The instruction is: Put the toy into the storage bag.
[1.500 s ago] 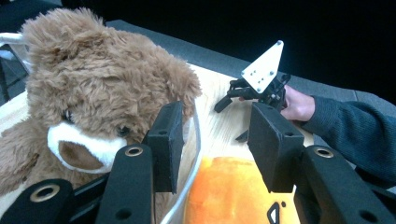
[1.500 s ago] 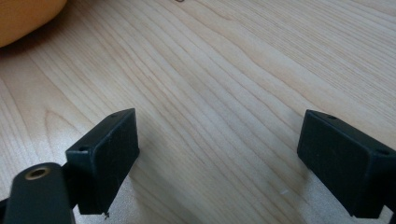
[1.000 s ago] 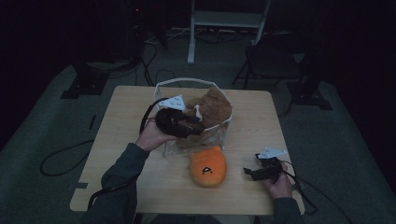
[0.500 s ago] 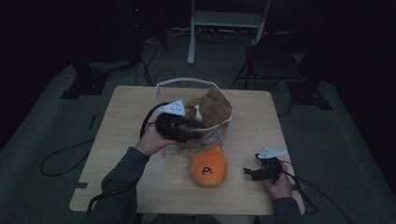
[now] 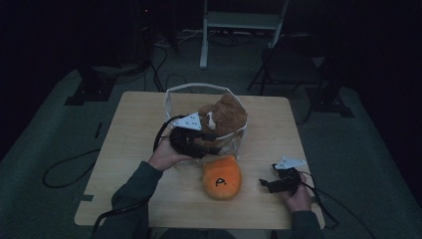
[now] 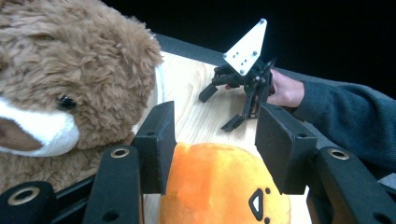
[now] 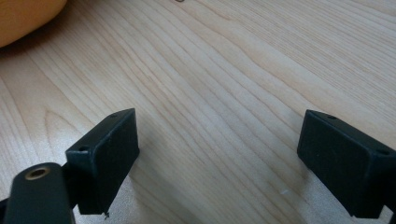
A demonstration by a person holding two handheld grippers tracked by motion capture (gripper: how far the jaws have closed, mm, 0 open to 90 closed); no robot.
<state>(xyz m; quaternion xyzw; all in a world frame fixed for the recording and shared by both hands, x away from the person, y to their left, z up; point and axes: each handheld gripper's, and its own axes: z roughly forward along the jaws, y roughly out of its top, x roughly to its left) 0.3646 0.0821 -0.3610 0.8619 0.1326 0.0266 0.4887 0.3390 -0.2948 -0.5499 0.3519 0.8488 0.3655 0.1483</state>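
Orange plush toy point(image 5: 221, 178) lying on the wooden bench point(image 5: 129, 134), just in front of the clear basket point(image 5: 171, 94) holding the brown teddy bear point(image 5: 226, 117). Left gripper point(image 5: 211, 144) hovering beside the bear, just behind the orange toy; fingers point(image 6: 156, 140) apart and just opened a little further, with the toy's top seen between them in the left gripper view, not clearly pressed. Right gripper point(image 5: 263, 183) resting well right of the orange toy, fingers point(image 7: 105, 149) spread wide over bare bench.
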